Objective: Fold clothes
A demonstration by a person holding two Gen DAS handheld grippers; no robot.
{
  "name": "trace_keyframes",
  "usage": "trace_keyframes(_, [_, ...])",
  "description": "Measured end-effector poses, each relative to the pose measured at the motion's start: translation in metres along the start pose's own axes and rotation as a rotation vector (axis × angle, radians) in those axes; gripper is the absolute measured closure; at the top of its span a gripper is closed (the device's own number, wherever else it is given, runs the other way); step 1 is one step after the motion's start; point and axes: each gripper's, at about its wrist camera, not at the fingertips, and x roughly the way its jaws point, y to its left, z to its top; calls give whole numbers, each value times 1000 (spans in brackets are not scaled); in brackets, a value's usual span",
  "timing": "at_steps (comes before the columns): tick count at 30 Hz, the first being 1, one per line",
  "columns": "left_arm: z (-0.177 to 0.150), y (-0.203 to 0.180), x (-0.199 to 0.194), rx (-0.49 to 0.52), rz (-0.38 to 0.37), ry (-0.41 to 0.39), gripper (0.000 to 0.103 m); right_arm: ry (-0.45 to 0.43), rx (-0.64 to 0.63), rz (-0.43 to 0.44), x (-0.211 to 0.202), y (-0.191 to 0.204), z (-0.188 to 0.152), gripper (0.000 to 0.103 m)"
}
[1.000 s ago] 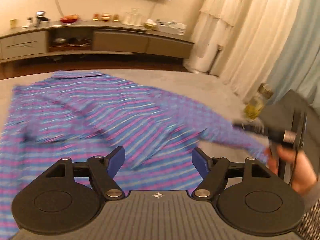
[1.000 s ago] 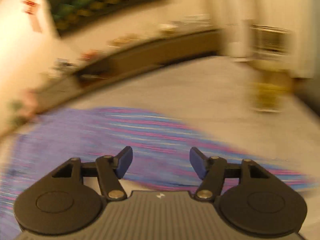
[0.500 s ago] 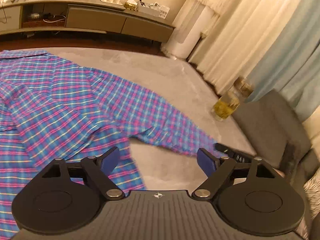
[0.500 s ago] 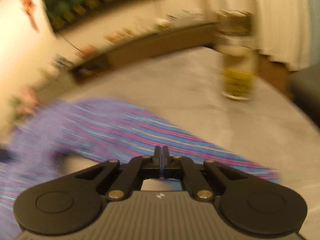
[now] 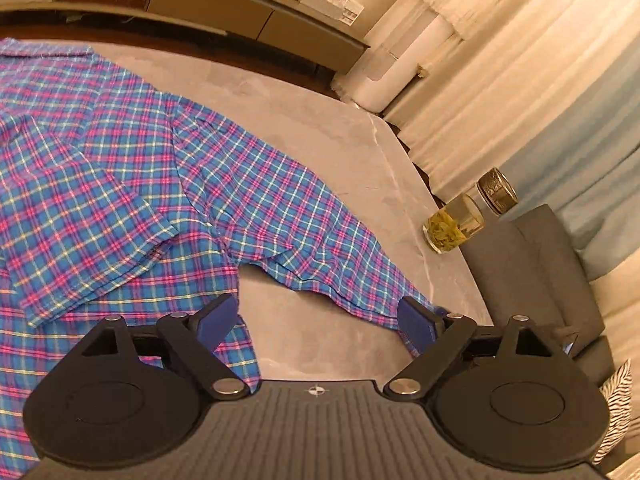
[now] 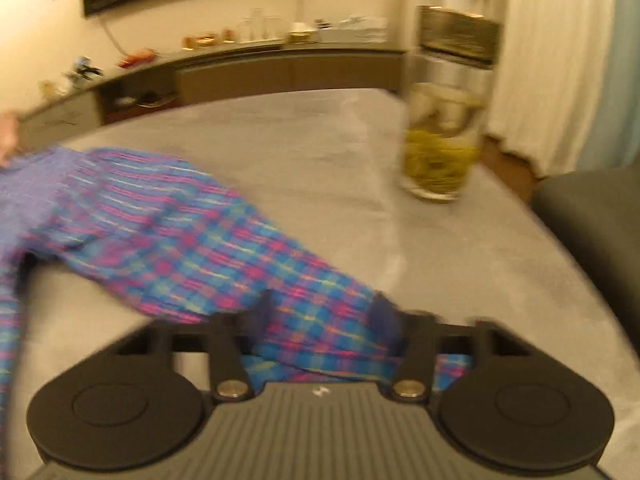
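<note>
A: Start at the left claw (image 5: 318, 320). How do its fingers stand?

B: Spread wide, gripping nothing. Between them there is only bare table (image 5: 352, 152). The left pad overlaps the shirt (image 5: 120, 168) at its hem edge; the right pad sits by the sleeve (image 5: 304, 232) end near the cuff.

A: And the right claw (image 6: 322, 316)?

B: Its fingers are parted too, with the sleeve (image 6: 224, 256) lying across the gap and running under the claw body. The view is blurred, so I cannot tell whether the pads touch the cloth. They are not pinched together.

A: Where does the shirt lie from there?

B: Flat on the grey table, body to the left in the left view, one front panel folded over. The sleeve stretches out right and toward the claws, with a bare wedge of table between it and the hem.

A: Anything beyond?

B: A glass jar (image 5: 454, 230) with yellow-green contents stands near the right table edge, apart from the sleeve. In the right view the jar (image 6: 444, 120) is up and to the right of the sleeve. A dark chair (image 5: 532, 272) sits past that edge, a long sideboard (image 5: 260, 20) along the far wall, pale curtains (image 5: 500, 80) to the right.
</note>
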Motion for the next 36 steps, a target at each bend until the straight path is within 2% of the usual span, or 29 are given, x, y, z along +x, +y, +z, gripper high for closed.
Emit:
trace_keyframes(1, [1,-1,2,-4,-3,3,15,9,2,34,0,4,1,102])
trace_keyframes(2, [2,-2,5,-5,-5,6,15,18,3,69,-1,8,3,103])
trace_keyframes(4, [3,-4,11,-2,-8,12,15,22,64,197,-3,12,4,103])
trace_keyframes(9, [6,-10,27,6,-14,28,11,-56,189,511,-24,26,8,103])
trace_keyframes(11, [7,-13,33,9,-17,34,11,-77,177,451,-25,30,11,103])
trace_keyframes(12, [8,-14,36,10,-18,37,11,-92,186,387,-23,26,12,102])
trace_keyframes(14, [9,-17,42,13,-21,43,11,-112,217,279,-15,15,13,83])
trace_keyframes(15, [10,-17,45,17,-17,45,11,-105,254,263,-9,7,13,76])
trace_keyframes(16, [11,-20,50,30,-6,48,11,-97,310,254,-3,-3,13,61])
trace_keyframes(18, [12,-29,62,77,21,57,11,-81,506,265,4,-30,6,60])
trace_keyframes(20, [8,-45,71,178,46,68,11,-77,696,381,7,-53,-5,58])
trace_keyframes(21, [5,-53,78,235,67,69,11,-79,741,417,6,-58,-9,57])
trace_keyframes(24, [-4,-72,104,395,144,65,13,-83,757,426,8,-56,-11,55])
trace_keyframes(26, [-7,-75,123,456,183,66,33,-82,761,430,12,-55,-11,55])
trace_keyframes(27, [-6,-74,131,476,209,68,76,-82,764,436,13,-55,-11,56])
trace_keyframes(28, [-5,-74,139,495,235,69,101,-82,762,440,14,-58,-12,55])
trace_keyframes(30, [9,-65,135,446,211,48,102,-85,754,450,17,-61,-9,55])
trace_keyframes(31, [20,-57,121,402,184,14,102,-91,740,452,13,-61,-8,56])
trace_keyframes(33, [47,-37,80,302,125,-81,102,-103,712,456,5,-61,-5,55])
trace_keyframes(36, [92,31,-7,91,124,-274,102,-126,601,427,-21,-45,-2,54])
